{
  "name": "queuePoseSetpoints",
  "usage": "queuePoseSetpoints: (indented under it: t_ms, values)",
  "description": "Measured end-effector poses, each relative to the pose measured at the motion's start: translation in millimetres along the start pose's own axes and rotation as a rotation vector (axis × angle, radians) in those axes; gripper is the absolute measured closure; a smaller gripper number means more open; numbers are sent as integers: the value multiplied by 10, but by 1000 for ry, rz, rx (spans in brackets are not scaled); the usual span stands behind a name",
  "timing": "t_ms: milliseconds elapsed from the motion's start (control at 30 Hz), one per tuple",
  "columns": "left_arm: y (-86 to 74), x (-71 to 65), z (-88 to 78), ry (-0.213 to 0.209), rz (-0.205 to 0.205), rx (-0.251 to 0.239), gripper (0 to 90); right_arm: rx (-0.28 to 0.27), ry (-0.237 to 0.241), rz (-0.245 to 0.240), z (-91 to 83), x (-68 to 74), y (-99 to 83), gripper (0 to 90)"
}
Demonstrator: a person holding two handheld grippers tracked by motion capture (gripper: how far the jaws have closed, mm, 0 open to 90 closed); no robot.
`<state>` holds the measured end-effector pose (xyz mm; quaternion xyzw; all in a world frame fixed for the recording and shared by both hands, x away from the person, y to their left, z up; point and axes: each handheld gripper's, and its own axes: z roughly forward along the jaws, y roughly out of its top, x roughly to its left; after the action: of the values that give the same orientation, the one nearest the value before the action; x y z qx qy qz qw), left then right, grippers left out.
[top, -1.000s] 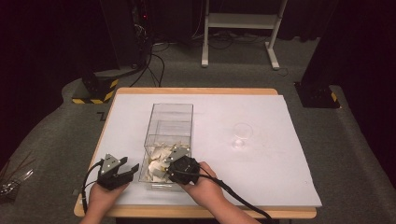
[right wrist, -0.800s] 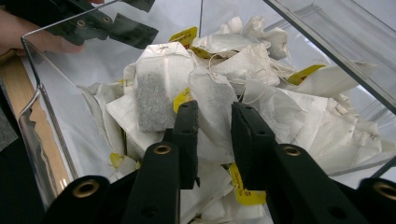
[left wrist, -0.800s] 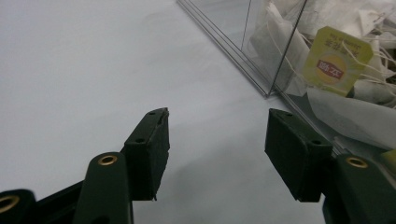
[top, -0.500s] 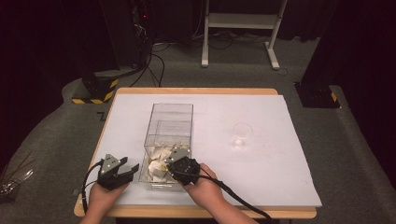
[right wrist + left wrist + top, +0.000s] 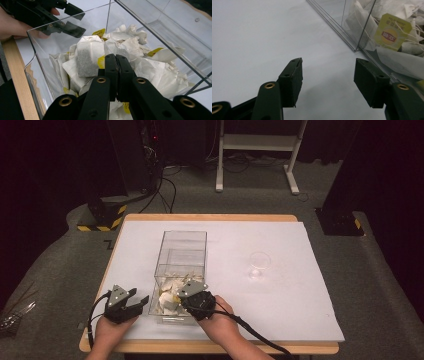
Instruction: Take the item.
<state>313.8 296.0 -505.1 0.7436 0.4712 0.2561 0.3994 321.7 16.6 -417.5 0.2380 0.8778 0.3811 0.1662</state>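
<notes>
A clear plastic box (image 5: 185,234) stands on the white sheet, with a heap of white tea bags (image 5: 167,296) with yellow tags at its near end. My right gripper (image 5: 181,295) reaches down into that heap. In the right gripper view its jaws (image 5: 116,57) have just been closing and now stand pressed together. A tea bag (image 5: 86,58) stands just left of them, and a yellow tag (image 5: 101,62) touches the left jaw; whether anything is pinched I cannot tell. My left gripper (image 5: 140,296) rests open left of the box, jaws (image 5: 328,75) apart over bare sheet beside the box's corner (image 5: 355,48).
A small clear glass (image 5: 259,265) stands on the sheet to the right of the box. The wooden table edge (image 5: 210,347) runs close under both hands. The left gripper (image 5: 72,21) shows through the box wall. Stands and cables lie on the floor beyond the table.
The right gripper has dipped slightly further into the tea bags at the box's near end. The left gripper has stayed where it was.
</notes>
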Motion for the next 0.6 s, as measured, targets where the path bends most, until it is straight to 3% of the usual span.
queuePoseSetpoints:
  t_ms: [600]
  values:
    - [3, 4, 5, -2, 0, 7, 402, -127, 3, 7, -153, -43, -37, 886]
